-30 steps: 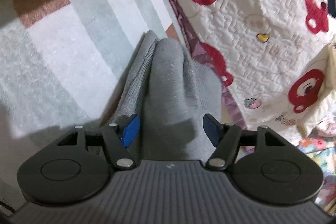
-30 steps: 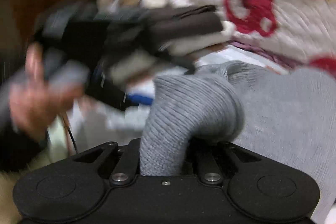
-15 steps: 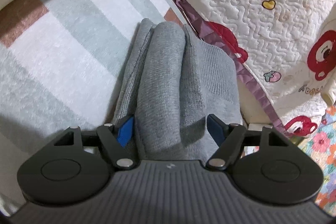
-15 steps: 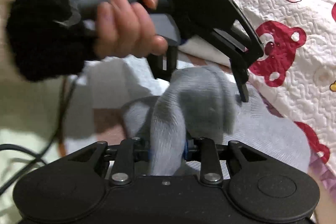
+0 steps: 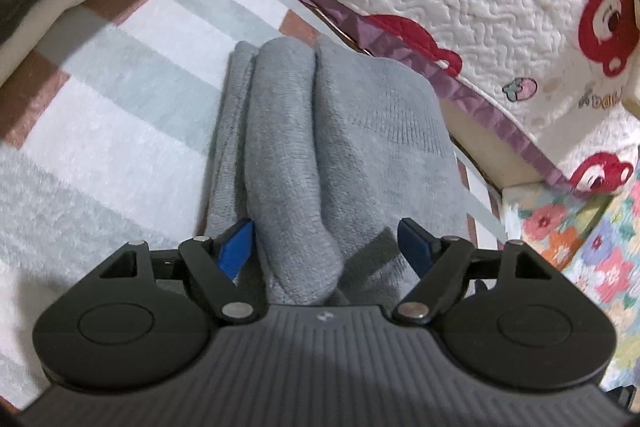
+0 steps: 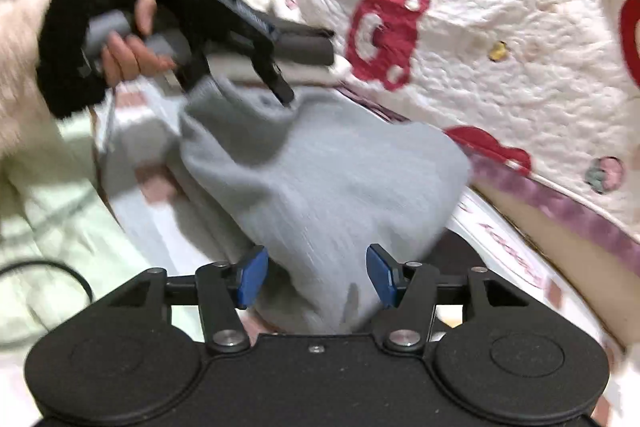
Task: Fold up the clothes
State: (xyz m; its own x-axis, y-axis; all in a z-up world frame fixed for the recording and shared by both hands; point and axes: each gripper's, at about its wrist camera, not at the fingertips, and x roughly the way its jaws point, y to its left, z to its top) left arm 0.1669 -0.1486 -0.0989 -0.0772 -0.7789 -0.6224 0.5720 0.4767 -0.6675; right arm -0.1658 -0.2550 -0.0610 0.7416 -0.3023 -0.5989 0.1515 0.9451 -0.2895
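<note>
since half a second ago the right gripper (image 6: 316, 275) has let go: its blue pads, then pinched on a bunch of grey knit, now stand wide apart with the cloth loose between them. the left gripper (image 5: 326, 243) was already spread and remains so, holding nothing, a rolled ridge of the cloth lying between its pads.

nearest in the left wrist view, the one grey sweater (image 5: 336, 131) lies folded on the striped blanket (image 5: 104, 115), three long ridges side by side running away from the camera. just beyond it is the white quilt with red bears (image 5: 480, 11), its purple trim touching the sweater's far corner. only this view shows the ridges sharply, and a flowered cloth (image 5: 580, 251) at the right.

the right wrist view is blurred by motion. it alone shows the person: one hand (image 6: 128, 47) in a black fuzzy cuff grips the left gripper's handle beyond the sweater, with that gripper's fingers poised over the cloth's far end. a pale green sheet (image 6: 44, 211) lies at the left.

counted: two grippers, one sweater, one quilt, one hand.
</note>
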